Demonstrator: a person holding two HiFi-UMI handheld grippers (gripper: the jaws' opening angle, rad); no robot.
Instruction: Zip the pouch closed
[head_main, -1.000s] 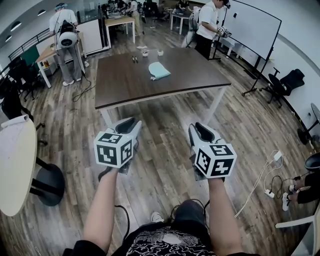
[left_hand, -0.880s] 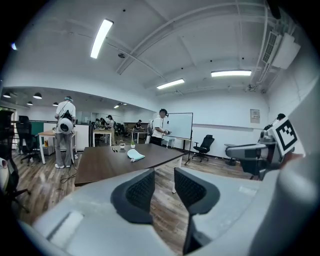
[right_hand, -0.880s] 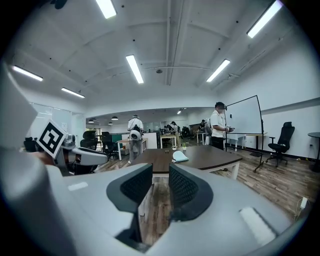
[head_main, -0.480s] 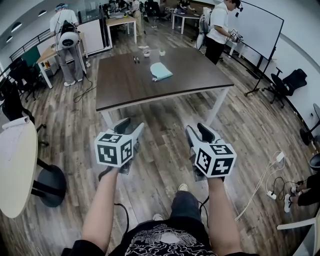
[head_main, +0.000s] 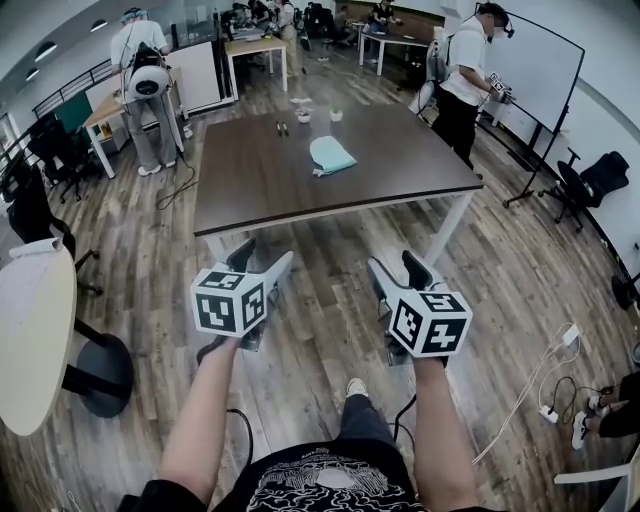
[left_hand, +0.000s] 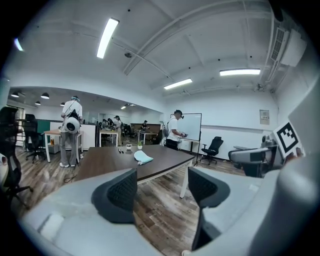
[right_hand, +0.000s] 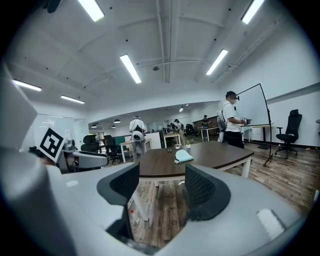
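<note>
A light teal pouch (head_main: 331, 155) lies flat on the dark brown table (head_main: 250, 180), towards its far side. It also shows in the left gripper view as the pouch (left_hand: 143, 157) and in the right gripper view as the pouch (right_hand: 183, 156). Both grippers hang over the wooden floor, well short of the table's near edge and pointing at it. The jaws of my left gripper (head_main: 262, 262) (left_hand: 161, 192) are opening, with only air between the pads. The jaws of my right gripper (head_main: 397, 268) (right_hand: 161, 187) are opening too and hold nothing.
A person (head_main: 465, 85) stands by the table's right far corner near a whiteboard (head_main: 545, 75). Another person (head_main: 145, 90) stands far left. A small cup (head_main: 303, 115) and pens (head_main: 282, 128) lie at the table's far edge. A round white table (head_main: 30, 330) is at my left; cables (head_main: 545, 380) lie on the floor at right.
Both grippers' jaws have spread from nearly shut to wide apart. The table and pouch have come closer in view. The person at the right has shifted along the table's side.
</note>
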